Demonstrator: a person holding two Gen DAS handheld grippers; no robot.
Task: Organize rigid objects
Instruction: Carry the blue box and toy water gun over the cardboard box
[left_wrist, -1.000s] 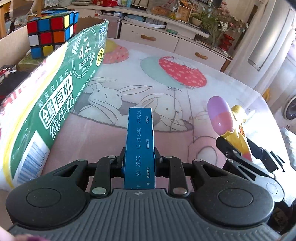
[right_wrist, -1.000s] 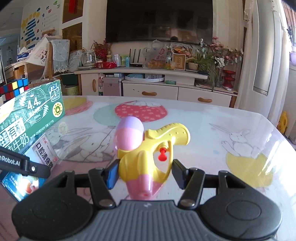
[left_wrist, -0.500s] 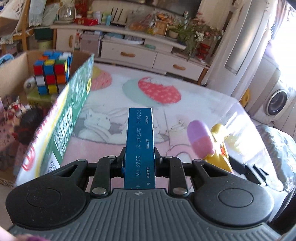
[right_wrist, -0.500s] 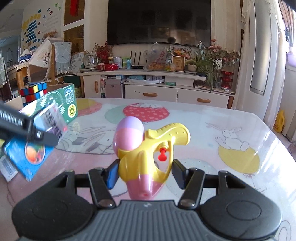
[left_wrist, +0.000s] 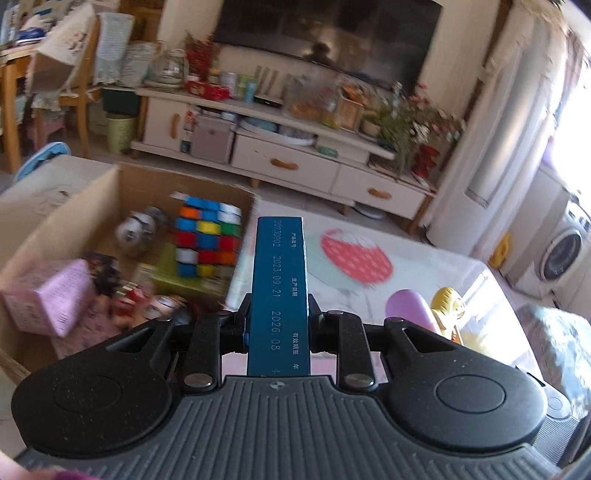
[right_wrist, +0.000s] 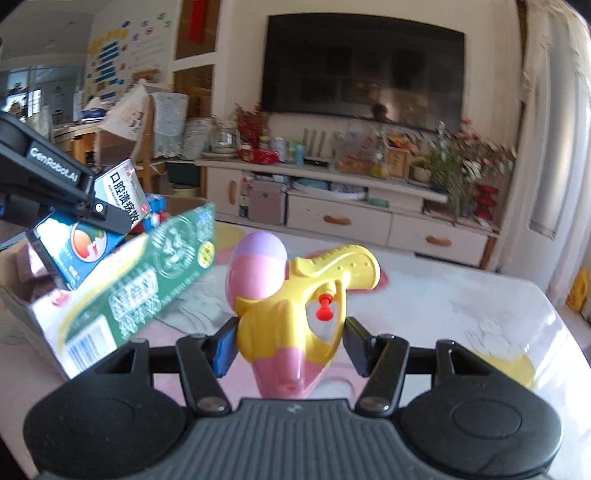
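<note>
My left gripper (left_wrist: 277, 325) is shut on a thin blue medicine box (left_wrist: 279, 288) and holds it in the air by the right wall of an open cardboard box (left_wrist: 66, 206). The blue box also shows in the right wrist view (right_wrist: 88, 236), above the carton's green printed side (right_wrist: 147, 291). Inside the carton lie a Rubik's cube (left_wrist: 207, 236), a pink box (left_wrist: 51, 295) and small items. My right gripper (right_wrist: 290, 343) is shut on a yellow and pink toy water gun (right_wrist: 295, 295) above the table; the toy also shows in the left wrist view (left_wrist: 424, 306).
The table carries a pastel rabbit and balloon cloth (left_wrist: 369, 266). A white TV cabinet (right_wrist: 351, 206) with clutter and a dark TV (right_wrist: 362, 70) stand beyond the table. A washing machine (left_wrist: 561, 251) is at the far right.
My left gripper has risen with the blue box and moved left toward the carton, so its inside now shows. My right gripper with the toy gun has risen slightly and come nearer the carton.
</note>
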